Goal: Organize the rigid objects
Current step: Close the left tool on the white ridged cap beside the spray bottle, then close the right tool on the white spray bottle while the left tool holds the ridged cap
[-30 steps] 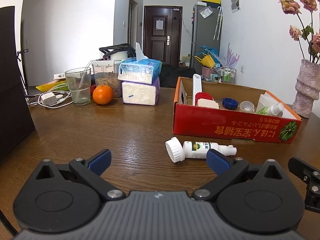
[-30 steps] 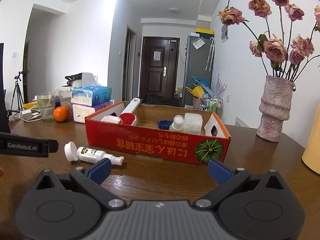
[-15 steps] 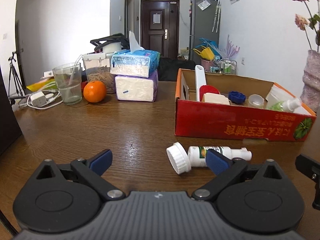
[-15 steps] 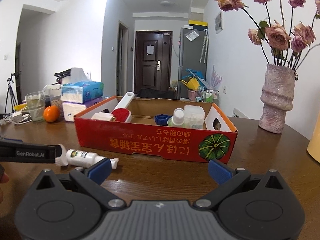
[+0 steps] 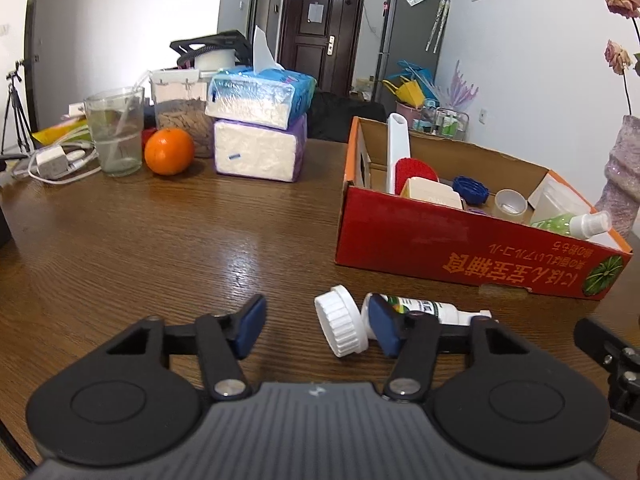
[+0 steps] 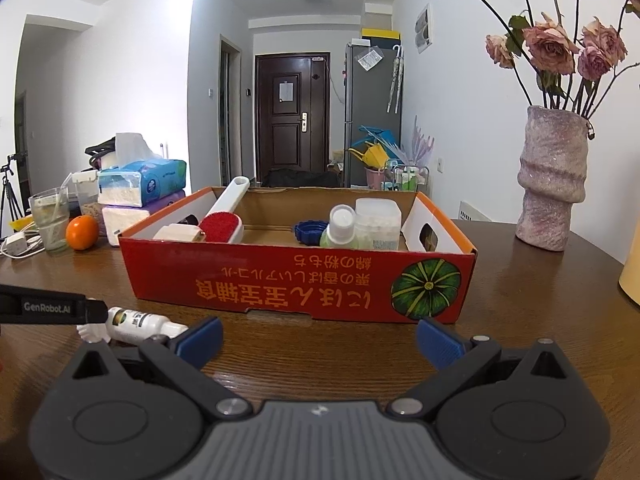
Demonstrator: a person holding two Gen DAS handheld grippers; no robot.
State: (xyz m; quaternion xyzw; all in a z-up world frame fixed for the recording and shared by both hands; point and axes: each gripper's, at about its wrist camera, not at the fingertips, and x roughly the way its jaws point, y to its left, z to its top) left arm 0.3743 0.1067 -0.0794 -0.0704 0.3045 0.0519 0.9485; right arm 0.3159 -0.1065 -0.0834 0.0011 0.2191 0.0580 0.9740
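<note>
Now the small white plastic bottle (image 5: pixel 416 312) lies on the brown wooden table (image 5: pixel 160 248), just near the red cardboard box (image 5: pixel 460 240). The left gripper (image 5: pixel 316 322) is spread around its cap to take it; the right gripper (image 6: pixel 318 338) waits, spread and empty.

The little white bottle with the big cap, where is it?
The little white bottle lies on its side on the wooden table, just in front of the red box, by the left gripper.
</note>
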